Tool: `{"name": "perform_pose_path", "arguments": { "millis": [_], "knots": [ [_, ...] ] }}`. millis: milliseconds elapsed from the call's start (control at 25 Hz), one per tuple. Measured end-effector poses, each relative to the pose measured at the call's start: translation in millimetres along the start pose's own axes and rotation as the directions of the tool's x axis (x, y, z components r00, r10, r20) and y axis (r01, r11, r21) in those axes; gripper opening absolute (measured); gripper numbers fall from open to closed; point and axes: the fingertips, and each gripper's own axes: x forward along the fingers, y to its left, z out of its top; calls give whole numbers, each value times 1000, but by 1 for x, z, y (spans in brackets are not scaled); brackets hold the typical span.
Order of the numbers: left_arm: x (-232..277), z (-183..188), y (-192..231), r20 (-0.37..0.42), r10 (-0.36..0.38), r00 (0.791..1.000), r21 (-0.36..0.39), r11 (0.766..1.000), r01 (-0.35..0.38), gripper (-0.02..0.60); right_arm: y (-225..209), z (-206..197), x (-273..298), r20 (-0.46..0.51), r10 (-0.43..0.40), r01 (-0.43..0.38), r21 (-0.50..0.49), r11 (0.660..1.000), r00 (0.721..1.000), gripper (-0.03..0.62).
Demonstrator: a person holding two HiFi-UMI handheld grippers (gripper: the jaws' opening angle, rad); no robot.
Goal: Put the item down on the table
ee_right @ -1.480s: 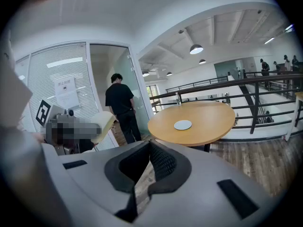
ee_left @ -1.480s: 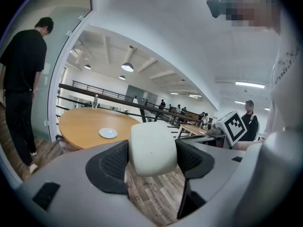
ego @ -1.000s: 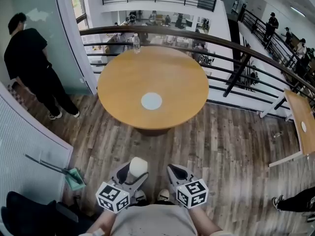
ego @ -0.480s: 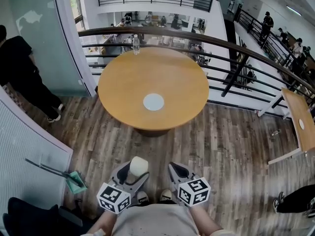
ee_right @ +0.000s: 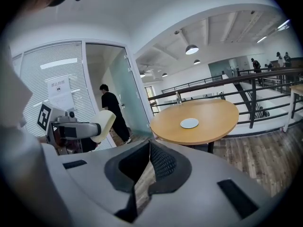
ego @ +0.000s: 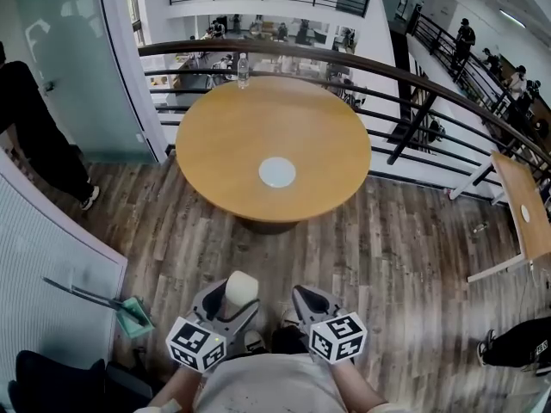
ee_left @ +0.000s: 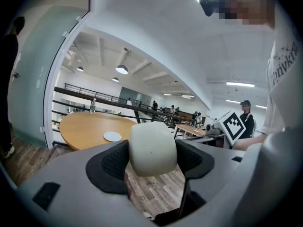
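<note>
A cream, rounded cup-like item (ego: 242,287) sits between the jaws of my left gripper (ego: 232,299), which is shut on it, low and close to my body. In the left gripper view the item (ee_left: 152,148) fills the gap between the black pads. My right gripper (ego: 303,299) is beside it, shut, with nothing held; its pads (ee_right: 158,162) meet in the right gripper view. The round wooden table (ego: 232,144) stands ahead across the floor, well apart from both grippers. A white disc (ego: 277,171) lies on it, and a water bottle (ego: 244,70) stands at its far edge.
A curved railing (ego: 405,84) runs behind the table. A person in black (ego: 34,136) stands at the left by a glass door (ego: 60,50). A green dustpan (ego: 131,314) lies by the left wall. Another table (ego: 525,205) is at the right.
The person in black has walked further left, partly out of view. The table has shifted slightly right in the head view. Both grippers hold the same pose, the item still gripped.
</note>
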Motion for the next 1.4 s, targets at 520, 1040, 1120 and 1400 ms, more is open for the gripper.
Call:
{"name": "perform_pose_path", "arguments": {
  "millis": [520,1040,1120,1400],
  "knots": [
    [53,16,58,-9,17,1000,-1,1000,-17,318,-62,20,62,-10,-27,28,39,999,1000,25],
    [179,73,152,-5,64,998,-6,998,-64,318,-159,105,182,-34,33,-33,3,999,999,25],
    [201,83,165,-14,76,997,-8,997,-76,318,-175,118,197,-44,41,-41,-2,999,998,25],
    [266,104,195,-13,91,996,-65,994,-92,318,-227,144,240,-94,23,-28,-51,998,995,25]
  ]
}}
